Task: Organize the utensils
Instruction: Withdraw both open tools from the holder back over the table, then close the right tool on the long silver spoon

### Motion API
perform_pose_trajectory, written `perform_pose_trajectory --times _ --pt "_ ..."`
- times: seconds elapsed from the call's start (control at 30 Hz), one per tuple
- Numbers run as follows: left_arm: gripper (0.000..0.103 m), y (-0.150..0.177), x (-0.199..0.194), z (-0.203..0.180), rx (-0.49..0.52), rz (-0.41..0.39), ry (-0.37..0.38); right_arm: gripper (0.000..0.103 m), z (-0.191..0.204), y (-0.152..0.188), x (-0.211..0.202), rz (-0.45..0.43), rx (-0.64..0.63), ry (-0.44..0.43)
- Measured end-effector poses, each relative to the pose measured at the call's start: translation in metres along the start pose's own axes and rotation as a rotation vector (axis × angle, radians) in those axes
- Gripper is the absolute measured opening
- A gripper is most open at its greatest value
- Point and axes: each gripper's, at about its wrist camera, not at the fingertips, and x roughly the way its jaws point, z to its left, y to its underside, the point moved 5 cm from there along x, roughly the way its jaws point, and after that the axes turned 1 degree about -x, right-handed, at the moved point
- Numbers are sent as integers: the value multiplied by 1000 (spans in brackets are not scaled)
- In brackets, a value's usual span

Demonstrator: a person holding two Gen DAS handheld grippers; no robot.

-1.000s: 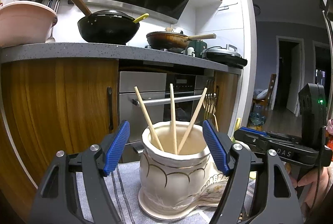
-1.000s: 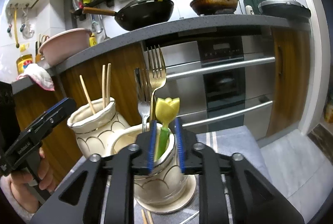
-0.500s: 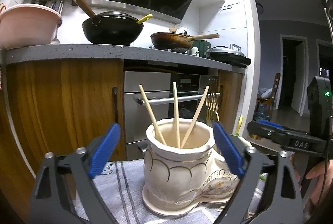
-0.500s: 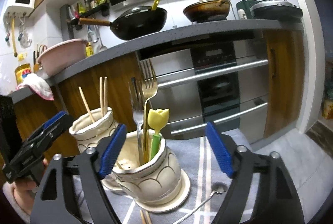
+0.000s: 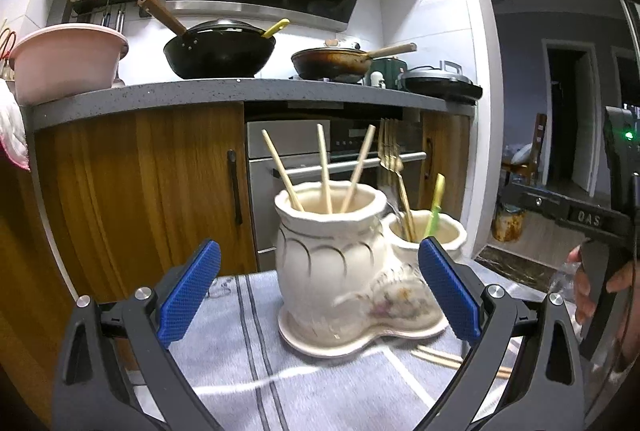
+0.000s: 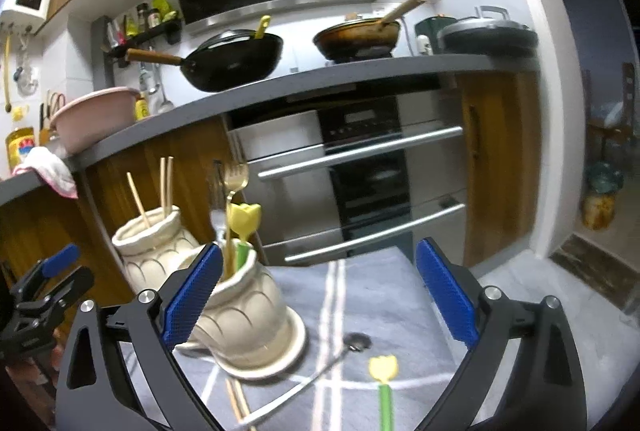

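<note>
A cream two-pot ceramic holder stands on a grey striped cloth (image 5: 260, 331). Its tall pot (image 5: 328, 251) holds three chopsticks (image 5: 324, 167). The small pot (image 6: 248, 315) holds a gold fork (image 6: 236, 179) and a yellow tulip-topped green utensil (image 6: 244, 219). My left gripper (image 5: 318, 271) sits back from the tall pot, its jaws opening, pads clear of it. My right gripper (image 6: 320, 271) is also opening with nothing gripped; the small pot sits by its left finger. On the cloth lie a metal spoon (image 6: 340, 355), a second tulip utensil (image 6: 384, 379) and loose chopsticks (image 6: 236, 399).
Behind the cloth are wooden cabinet doors (image 5: 160, 183) and an oven (image 6: 360, 167) under a grey counter (image 5: 240, 91) with woks and a pink basin (image 5: 68, 59). A hand (image 5: 592, 295) holds the right gripper at the right edge of the left wrist view.
The right gripper let go of the tulip utensil in the small pot, opened wide and drew back. The left gripper opened wider and pulled back from the tall pot.
</note>
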Motion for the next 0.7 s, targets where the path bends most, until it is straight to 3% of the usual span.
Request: perform_pose_trajectory --times 0.17,0.5,0.57,0.63,0.7 --pt "98 12 -8 -8 9 51 -2 97 -12 11 -3 65 36 4" --pt "98 33 -19 -1 -55 124 9 95 -7 58 39 331 -59 120" --pt "98 35 -19 0 -57 129 6 90 -7 63 46 359 -83 131" --pt "98 36 -19 2 -64 130 12 70 -6 65 51 382 -97 134" --pt "98 36 -17 4 -70 136 19 57 -4 68 58 410 -81 103"
